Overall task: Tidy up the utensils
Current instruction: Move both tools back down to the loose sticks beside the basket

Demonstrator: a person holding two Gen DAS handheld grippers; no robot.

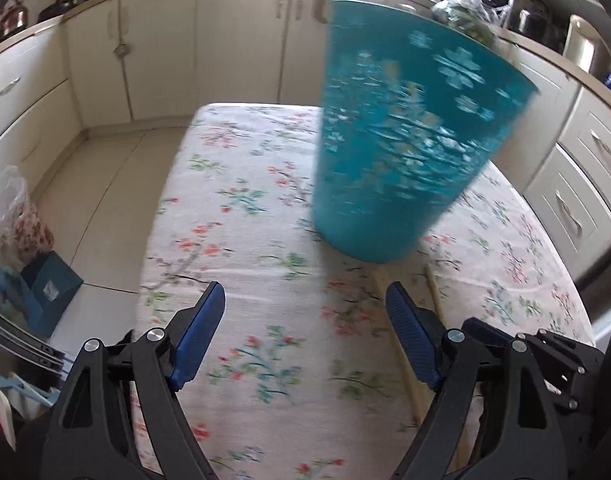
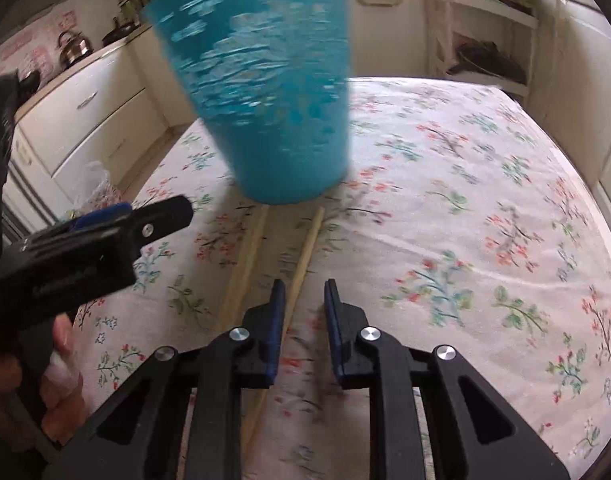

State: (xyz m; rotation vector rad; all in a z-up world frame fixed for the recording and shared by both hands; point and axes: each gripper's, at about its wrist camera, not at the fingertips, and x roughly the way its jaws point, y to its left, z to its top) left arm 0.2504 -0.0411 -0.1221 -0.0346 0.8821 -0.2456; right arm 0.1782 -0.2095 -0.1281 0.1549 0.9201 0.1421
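**Right gripper lines up on a chopstick below the blue cup**

A tall blue cup (image 2: 265,92) with a pale flower pattern stands on the floral tablecloth (image 2: 465,208), filling the upper middle of the right wrist view and the upper right of the left wrist view. It looks smeared in both, so finer detail cannot be read. Two wooden chopsticks lie flat on the cloth, running from the foot of the cup toward the bottom of the frame, near each other but apart. Lying loose beside an upright holder, they are probably the utensils meant to go into it.

The right gripper (image 2: 304,292) sits in the lower middle of its view, pointed down at the cloth, its jaws narrowed to a small gap with nothing pressed between them. The right-hand chopstick (image 2: 305,252) runs down toward the inner edge of the left finger and then disappears beneath it; whether the pad touches it cannot be told. That narrow setting suits a thin stick, so this looks like the approach to a pick. The left-hand chopstick (image 2: 251,256) lies just outside the jaws.

The left gripper (image 1: 305,312) holds its blue pads wide apart over bare cloth in the lower part of its view, gripping nothing. It is apparently waiting, well placed to steady the cup.
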